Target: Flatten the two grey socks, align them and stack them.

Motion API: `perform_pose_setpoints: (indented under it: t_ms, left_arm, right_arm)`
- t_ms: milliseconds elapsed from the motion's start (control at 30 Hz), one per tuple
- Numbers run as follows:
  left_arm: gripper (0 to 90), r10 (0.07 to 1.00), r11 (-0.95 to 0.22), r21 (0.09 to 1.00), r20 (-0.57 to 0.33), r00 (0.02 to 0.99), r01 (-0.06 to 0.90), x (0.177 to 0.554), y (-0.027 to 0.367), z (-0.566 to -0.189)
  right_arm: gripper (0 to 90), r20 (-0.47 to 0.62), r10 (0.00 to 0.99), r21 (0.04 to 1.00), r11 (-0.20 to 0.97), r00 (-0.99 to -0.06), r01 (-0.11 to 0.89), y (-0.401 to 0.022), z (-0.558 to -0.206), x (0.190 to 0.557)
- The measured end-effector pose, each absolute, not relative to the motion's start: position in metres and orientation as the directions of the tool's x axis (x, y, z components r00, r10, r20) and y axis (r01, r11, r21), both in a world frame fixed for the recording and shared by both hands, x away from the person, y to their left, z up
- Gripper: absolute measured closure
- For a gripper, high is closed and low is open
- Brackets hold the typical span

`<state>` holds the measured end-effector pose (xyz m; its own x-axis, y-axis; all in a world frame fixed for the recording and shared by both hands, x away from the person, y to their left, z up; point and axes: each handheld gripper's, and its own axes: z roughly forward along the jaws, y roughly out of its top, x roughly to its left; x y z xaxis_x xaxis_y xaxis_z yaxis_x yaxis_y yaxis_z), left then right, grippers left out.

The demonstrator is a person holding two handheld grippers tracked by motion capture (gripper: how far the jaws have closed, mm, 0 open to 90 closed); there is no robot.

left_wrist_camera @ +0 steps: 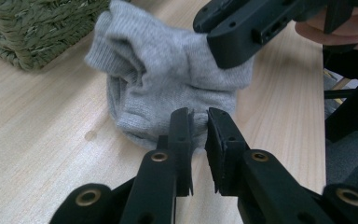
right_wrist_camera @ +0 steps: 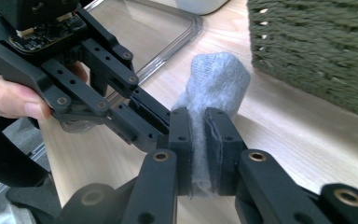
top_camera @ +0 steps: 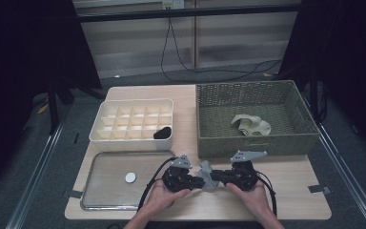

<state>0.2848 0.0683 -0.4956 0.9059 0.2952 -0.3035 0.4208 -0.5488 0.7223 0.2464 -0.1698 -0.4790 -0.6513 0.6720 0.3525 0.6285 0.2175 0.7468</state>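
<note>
A grey sock (top_camera: 208, 174) lies bunched on the wooden table near its front edge, between the two hand-held grippers. My left gripper (top_camera: 199, 182) comes at it from the left. In the left gripper view its jaws (left_wrist_camera: 198, 122) stand nearly together, pinching the near hem of the sock (left_wrist_camera: 168, 70). My right gripper (top_camera: 218, 179) comes from the right, and in the right gripper view it (right_wrist_camera: 196, 121) is shut on a fold of the sock (right_wrist_camera: 219, 79). The two grippers face each other tip to tip.
A green wicker basket (top_camera: 209, 138) stands just behind the grippers with a beige cloth (top_camera: 251, 125) inside. At back left is a white divided box (top_camera: 133, 143) holding a black item (top_camera: 162, 132). A metal tray (top_camera: 105, 191) with a white disc (top_camera: 130, 177) lies at front left.
</note>
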Motion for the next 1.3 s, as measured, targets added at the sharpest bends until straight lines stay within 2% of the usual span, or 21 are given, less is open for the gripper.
perform_pose_setpoints:
  t_ms: [300,700,933,1133,1300]
  left_arm:
    - [83.5,0.298,-0.558,0.711,-0.310,0.903,0.428,0.285,0.069,-0.499]
    - [83.0,0.314,-0.560,0.700,-0.316,0.896,0.443,0.287,0.083,-0.498]
    - [81.5,0.327,-0.494,0.728,-0.350,0.878,0.475,0.289,0.094,-0.487]
    - [74.1,0.336,-0.477,0.746,-0.334,0.881,0.464,0.294,0.095,-0.476]
    - [62.7,0.353,-0.469,0.749,-0.327,0.877,0.468,0.302,0.091,-0.470]
  right_arm:
    - [80.6,0.366,0.655,0.739,0.228,-0.662,0.634,-0.163,-0.483,0.246]
    - [80.9,0.369,0.641,0.722,0.258,-0.673,0.642,-0.152,-0.492,0.243]
    - [81.1,0.362,0.633,0.722,0.274,-0.684,0.635,-0.145,-0.494,0.240]
    - [81.4,0.343,0.638,0.720,0.292,-0.689,0.629,-0.140,-0.494,0.237]
    - [81.6,0.337,0.637,0.723,0.296,-0.693,0.624,-0.138,-0.495,0.236]
